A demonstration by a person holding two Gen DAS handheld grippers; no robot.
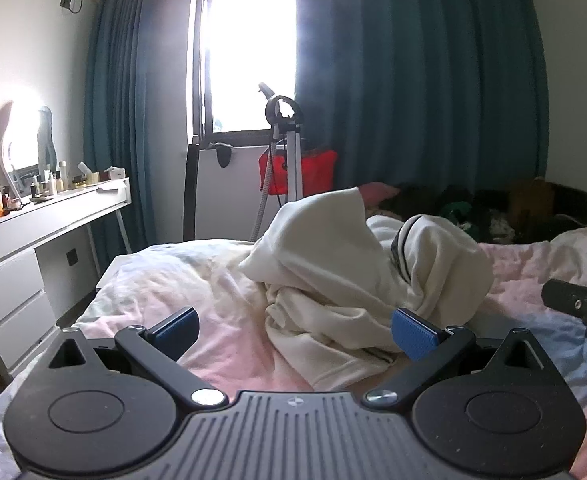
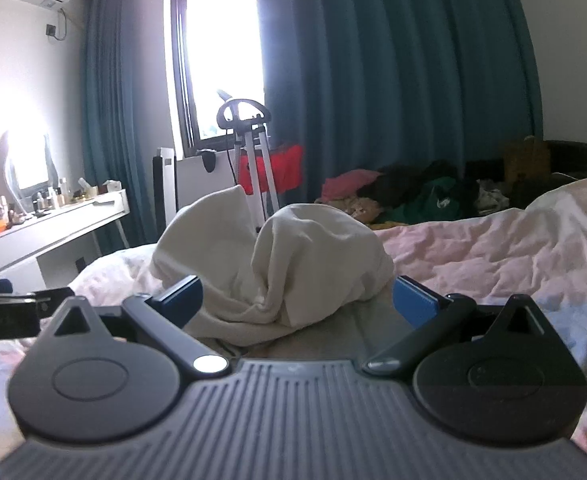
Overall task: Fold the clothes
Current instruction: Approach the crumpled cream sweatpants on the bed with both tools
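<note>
the cream garment lies crumpled in a heap on the pink duvet, and every place below is given relative to that heap. it stands in two rounded humps with a deep crease between them, a striped ribbed band shows on its far side, and flatter folds spill from its near edge toward the cameras. it is not folded as it lies. the left gripper hovers just short of the heap's near edge with its fingers spread wide and nothing between them; its right blue pad sits just in front of the lowest fold, and whether it touches the cloth cannot be told. the right gripper also faces the near edge, equally wide open and empty, with the heap framed between its fingers. each tool shows at the edge of the other's view, so they flank the heap's near side. judged by its thick soft drape, the cloth is a light, limp knit: it will sag and bunch when lifted, will not hold a shape, and carries no risk of breakage. a hold on the humps would gather several layers, so the better holds are a single edge, such as the ribbed band or a seam on the near spill. beyond the heap lie dark mixed clothes, a white dresser and teal curtains.
</note>
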